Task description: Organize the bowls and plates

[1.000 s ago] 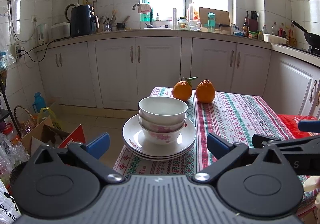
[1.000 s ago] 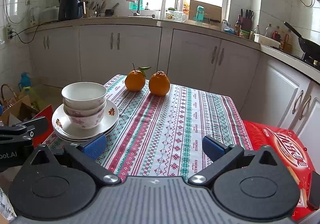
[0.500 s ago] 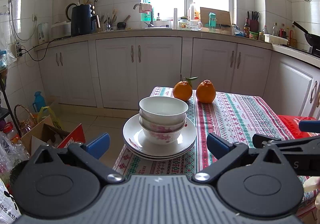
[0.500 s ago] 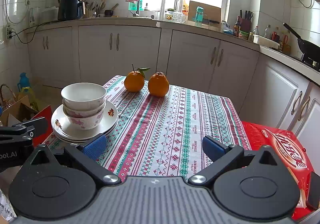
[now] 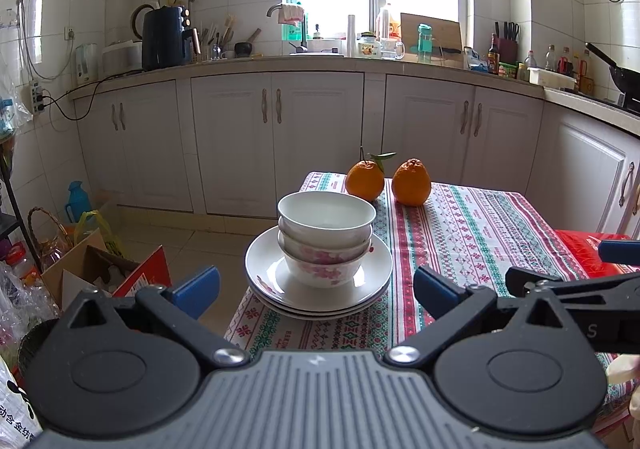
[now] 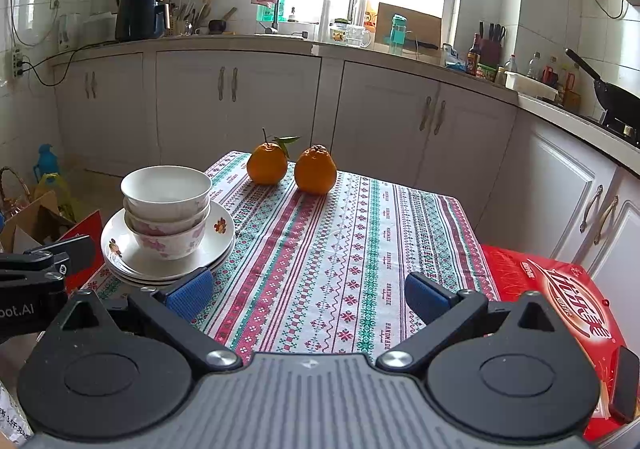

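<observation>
My left gripper [image 5: 316, 287] and right gripper [image 6: 308, 291] hang with jaws wide apart and empty, short of 3 nested bowls [image 5: 326, 237] sitting on stacked plates [image 5: 376, 269] at the tablecloth's [image 6: 360, 241] left edge. Judging the pile complete, I'd back away level, clear of the rims. Against 1 second ago, nothing has shifted; 2 oranges [image 6: 292, 169] sit as they were

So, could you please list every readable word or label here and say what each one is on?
"HANDMADE": repeated along the tablecloth stripes.
"oot.AI", cut off: left gripper body, right wrist view.
"S": right gripper body, left wrist view.
Red box logo: unreadable.
Counter bottle labels: too small.
</observation>
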The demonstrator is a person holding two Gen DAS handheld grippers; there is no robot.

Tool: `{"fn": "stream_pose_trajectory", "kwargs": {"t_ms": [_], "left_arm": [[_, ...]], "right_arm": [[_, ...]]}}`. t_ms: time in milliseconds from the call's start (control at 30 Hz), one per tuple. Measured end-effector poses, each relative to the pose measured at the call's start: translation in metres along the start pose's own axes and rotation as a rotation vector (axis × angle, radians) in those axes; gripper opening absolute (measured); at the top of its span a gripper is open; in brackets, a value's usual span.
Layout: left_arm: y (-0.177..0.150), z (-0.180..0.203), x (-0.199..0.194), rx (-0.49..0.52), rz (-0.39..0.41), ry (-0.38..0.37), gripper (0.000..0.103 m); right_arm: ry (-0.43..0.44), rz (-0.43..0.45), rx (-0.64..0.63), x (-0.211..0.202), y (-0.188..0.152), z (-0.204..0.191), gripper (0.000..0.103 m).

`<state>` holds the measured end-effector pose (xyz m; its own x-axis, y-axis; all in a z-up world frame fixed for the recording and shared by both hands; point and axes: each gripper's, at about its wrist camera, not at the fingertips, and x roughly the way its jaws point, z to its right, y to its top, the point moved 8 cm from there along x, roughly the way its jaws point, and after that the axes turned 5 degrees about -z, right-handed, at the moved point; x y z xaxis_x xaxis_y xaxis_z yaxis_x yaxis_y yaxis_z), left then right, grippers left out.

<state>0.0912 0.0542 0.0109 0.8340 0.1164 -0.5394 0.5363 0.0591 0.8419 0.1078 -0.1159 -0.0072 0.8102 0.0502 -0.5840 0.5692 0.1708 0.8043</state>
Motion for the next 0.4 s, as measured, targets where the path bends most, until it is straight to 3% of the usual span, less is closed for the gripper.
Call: {"fn": "stream_pose_trajectory", "kwargs": {"t_ms": [400], "left_arm": [[-0.0007, 0.0001, 0.0005, -0.003, -0.004, -0.002, 0.102]], "right_arm": [[-0.002, 0.000, -0.002, -0.0006, 0.0002, 0.0007, 0.103]]}}
